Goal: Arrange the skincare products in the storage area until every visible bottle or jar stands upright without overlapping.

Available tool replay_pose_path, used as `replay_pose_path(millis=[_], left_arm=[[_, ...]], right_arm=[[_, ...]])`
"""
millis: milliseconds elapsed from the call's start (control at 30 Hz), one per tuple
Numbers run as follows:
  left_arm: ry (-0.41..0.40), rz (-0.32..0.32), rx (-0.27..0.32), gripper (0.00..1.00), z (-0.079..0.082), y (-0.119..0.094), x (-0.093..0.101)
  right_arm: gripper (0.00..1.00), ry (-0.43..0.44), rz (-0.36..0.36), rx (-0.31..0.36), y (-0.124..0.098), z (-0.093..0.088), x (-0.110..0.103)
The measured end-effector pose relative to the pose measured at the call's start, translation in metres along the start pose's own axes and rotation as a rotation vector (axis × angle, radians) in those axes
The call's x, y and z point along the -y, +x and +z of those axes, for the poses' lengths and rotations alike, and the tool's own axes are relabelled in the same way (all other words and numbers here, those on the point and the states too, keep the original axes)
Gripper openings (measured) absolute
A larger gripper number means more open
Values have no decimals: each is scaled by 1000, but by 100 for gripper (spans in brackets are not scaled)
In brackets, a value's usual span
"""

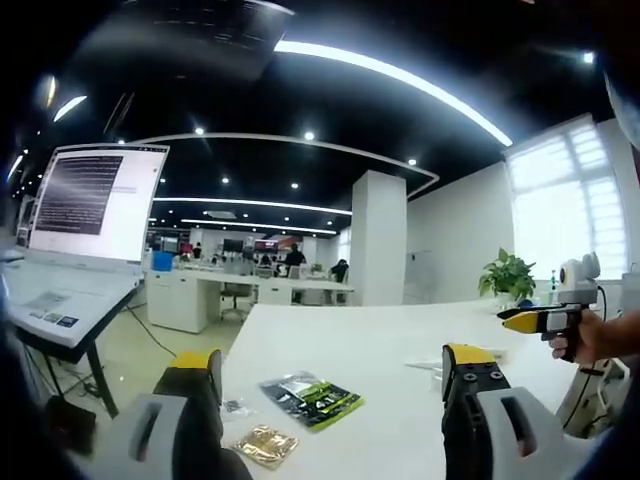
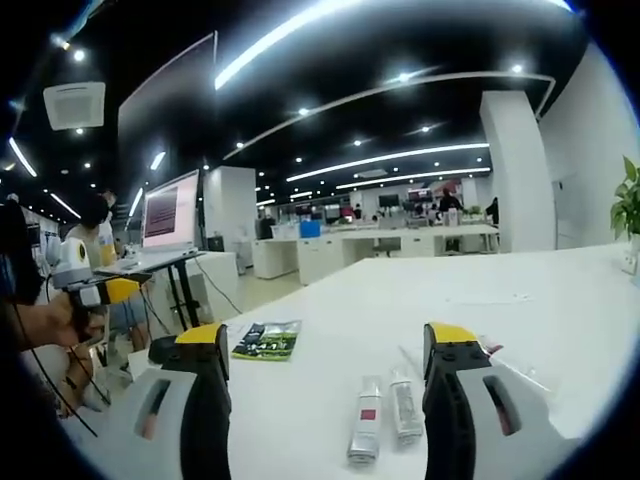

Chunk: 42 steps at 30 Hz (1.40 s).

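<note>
Two small skincare tubes lie flat on the white table (image 2: pixel 560 300), side by side between my right gripper's jaws: a silver tube with a red label (image 2: pixel 367 432) and a paler tube (image 2: pixel 404 405). My right gripper (image 2: pixel 327 340) is open above them, touching neither. My left gripper (image 1: pixel 330 356) is open too, held over the table with nothing between its jaws. A green and black sachet (image 1: pixel 312 398) and a gold sachet (image 1: pixel 265 443) lie flat below it. The right gripper (image 1: pixel 525 320) enters from the right in a hand. The left gripper (image 2: pixel 120 290) shows at far left.
A laptop on a stand (image 1: pixel 95 200) stands left of the table, near its edge. A potted plant (image 1: pixel 508 275) sits at the table's far end. The green sachet (image 2: pixel 268 340) lies near the left table edge. Desks and people fill the office behind.
</note>
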State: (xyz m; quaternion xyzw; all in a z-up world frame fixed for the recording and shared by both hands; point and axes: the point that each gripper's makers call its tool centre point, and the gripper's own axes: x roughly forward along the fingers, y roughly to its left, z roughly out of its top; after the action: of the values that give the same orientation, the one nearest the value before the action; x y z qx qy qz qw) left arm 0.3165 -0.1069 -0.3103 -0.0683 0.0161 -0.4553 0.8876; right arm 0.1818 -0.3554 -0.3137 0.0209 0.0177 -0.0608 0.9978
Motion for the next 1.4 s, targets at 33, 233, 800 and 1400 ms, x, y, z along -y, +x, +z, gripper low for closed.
replay_pose_path(millis=[33, 233, 800, 1400], left_arm=[[0, 0, 0, 94, 0, 0, 0], [2, 2, -4, 94, -1, 0, 0], [16, 2, -16, 94, -3, 3, 1], [28, -33, -58, 92, -15, 6, 7]], right_arm=[[80, 0, 0, 1, 0, 0, 0], [82, -2, -46, 24, -4, 2, 4], [80, 26, -34, -6, -3, -8, 6], [78, 54, -86, -42, -13, -21, 21]])
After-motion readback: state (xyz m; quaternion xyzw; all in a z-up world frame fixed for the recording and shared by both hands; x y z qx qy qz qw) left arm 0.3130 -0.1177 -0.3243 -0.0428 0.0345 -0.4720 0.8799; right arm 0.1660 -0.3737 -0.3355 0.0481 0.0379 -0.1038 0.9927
